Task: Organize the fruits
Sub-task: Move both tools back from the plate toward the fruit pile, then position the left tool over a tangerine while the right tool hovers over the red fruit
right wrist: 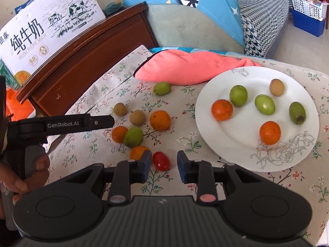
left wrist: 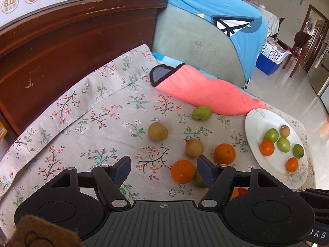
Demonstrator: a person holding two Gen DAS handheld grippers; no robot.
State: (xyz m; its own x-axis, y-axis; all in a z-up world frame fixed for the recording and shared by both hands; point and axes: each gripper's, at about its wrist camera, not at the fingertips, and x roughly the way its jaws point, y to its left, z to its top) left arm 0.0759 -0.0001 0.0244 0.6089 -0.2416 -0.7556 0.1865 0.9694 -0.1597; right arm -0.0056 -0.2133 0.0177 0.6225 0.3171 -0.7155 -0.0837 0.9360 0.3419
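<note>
The right claw [right wrist: 163,164] tilts down over the flowered tablecloth [right wrist: 98,94], its blue-padded fingers [right wrist: 146,160] standing a little apart with nothing pinched between them; a red cherry tomato [right wrist: 161,160] lies on the cloth just beyond the gap, close to the left finger. The left claw [left wrist: 163,167] is spread wider and also empty, angled down at the cloth with an orange [left wrist: 183,171] near its right finger and a green fruit [left wrist: 198,178] partly hidden behind that finger. Seen from the right wrist, the left claw's black body reaches in level from the left edge, a person's hand [right wrist: 30,170] wrapped round its grip. Loose fruit is clustered on the table between the two claws: oranges, a green fruit, and two tan round fruits [right wrist: 137,117], with another green fruit [right wrist: 162,88] lying apart near a folded pink towel [right wrist: 191,68]. To the right sits a white plate [right wrist: 236,150] with a line-drawn flower, holding two oranges [right wrist: 269,132], three green fruits and one tan fruit, all apart from one another. Behind the table stand a dark wooden frame [right wrist: 88,53], a milk carton box [right wrist: 51,26] and a blue cushion [right wrist: 205,6].
</note>
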